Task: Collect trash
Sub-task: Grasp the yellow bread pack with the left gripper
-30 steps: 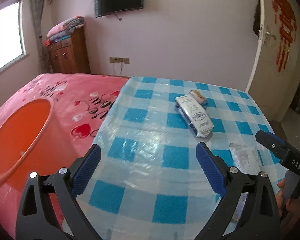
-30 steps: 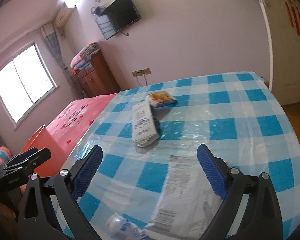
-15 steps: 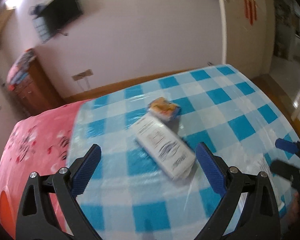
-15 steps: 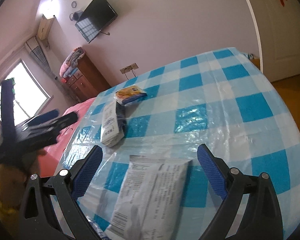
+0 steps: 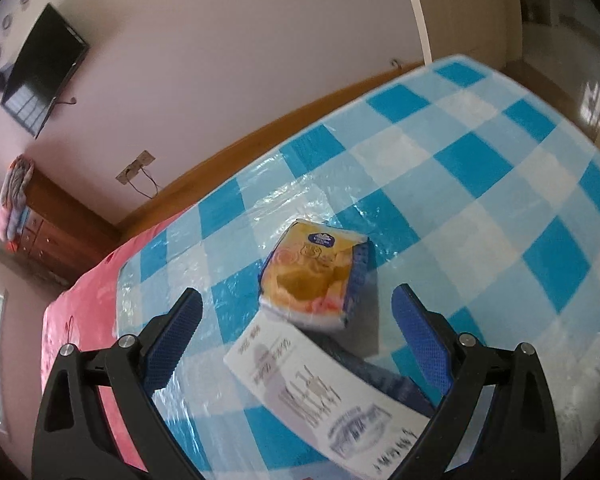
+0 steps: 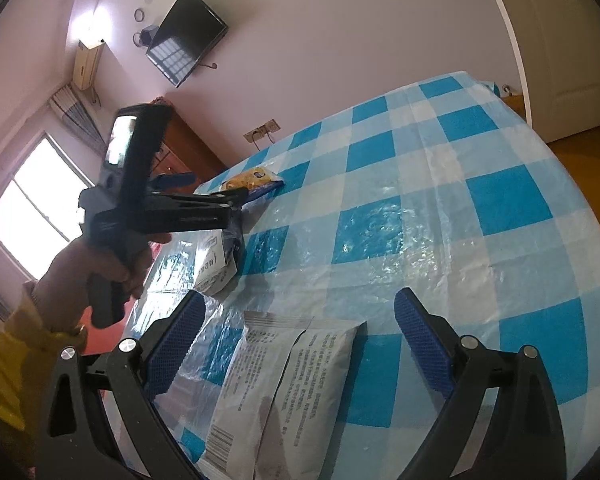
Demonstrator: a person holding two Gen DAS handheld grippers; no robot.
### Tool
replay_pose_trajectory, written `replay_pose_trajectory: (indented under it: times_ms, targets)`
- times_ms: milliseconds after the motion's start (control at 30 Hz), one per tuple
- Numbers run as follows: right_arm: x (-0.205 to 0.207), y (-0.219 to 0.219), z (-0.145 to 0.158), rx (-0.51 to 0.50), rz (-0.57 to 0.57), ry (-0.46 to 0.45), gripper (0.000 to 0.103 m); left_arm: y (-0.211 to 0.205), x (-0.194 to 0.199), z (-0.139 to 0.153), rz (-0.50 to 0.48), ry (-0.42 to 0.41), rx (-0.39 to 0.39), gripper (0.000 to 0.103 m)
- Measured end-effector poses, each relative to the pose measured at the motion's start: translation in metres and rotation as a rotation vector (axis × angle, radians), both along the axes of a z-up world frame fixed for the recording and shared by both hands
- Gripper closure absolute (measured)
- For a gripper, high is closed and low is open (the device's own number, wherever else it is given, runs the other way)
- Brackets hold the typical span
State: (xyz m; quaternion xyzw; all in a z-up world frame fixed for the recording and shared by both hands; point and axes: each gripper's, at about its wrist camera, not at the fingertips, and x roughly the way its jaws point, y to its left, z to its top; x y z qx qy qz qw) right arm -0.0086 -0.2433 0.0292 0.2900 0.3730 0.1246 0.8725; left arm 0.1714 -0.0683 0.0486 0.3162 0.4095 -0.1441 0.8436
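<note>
Left gripper [image 5: 296, 336] fingers spread wide, holding nothing, over white pack [image 5: 324, 392] on checkered tabletop [image 5: 480, 184]; its long axis runs 10 to 4 o'clock, yellow snack pack [image 5: 312, 276] touching its 12 o'clock end. Right gripper [image 6: 296, 340] fingers released, straddling grey pouch [image 6: 284, 384], long axis 1 to 7 o'clock.

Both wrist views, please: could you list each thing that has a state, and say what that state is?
Left gripper: open, over the packs, holding nothing.
Right gripper: open, empty, above the grey pouch.
Yellow snack pack: lying on the checked cloth, ungrasped.
White pack: lying flat, its end against the snack pack.
Grey pouch: lying flat, printed side up.
TV: off.
</note>
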Motion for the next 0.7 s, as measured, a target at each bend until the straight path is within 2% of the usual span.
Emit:
replay_pose_trajectory:
  times_ms: [133, 367, 400, 433, 500, 700]
  targets:
    - [0.002, -0.002, -0.003, 0.007, 0.004, 0.004, 0.009, -0.007, 0.013, -0.007, -0.013, 0.012, 0.032, 0.007]
    - [0.003, -0.007, -0.005, 0.019, 0.002, 0.007, 0.009, -0.011, 0.029, -0.017, 0.013, 0.046, 0.019, 0.007]
    - [0.002, -0.007, -0.005, 0.019, 0.001, 0.007, 0.009, -0.011, 0.029, -0.018, 0.016, 0.052, 0.009, 0.010]
    - [0.003, -0.008, -0.005, 0.019, 0.001, 0.007, 0.009, -0.011, 0.030, -0.019, 0.017, 0.058, 0.002, 0.021]
    - [0.003, -0.008, -0.006, 0.017, 0.002, 0.009, 0.009, -0.012, 0.030, -0.022, 0.028, 0.084, -0.015, 0.032]
    - [0.003, -0.007, -0.005, 0.007, 0.009, 0.005, 0.009, -0.007, 0.028, -0.023, 0.070, 0.103, -0.073, 0.046]
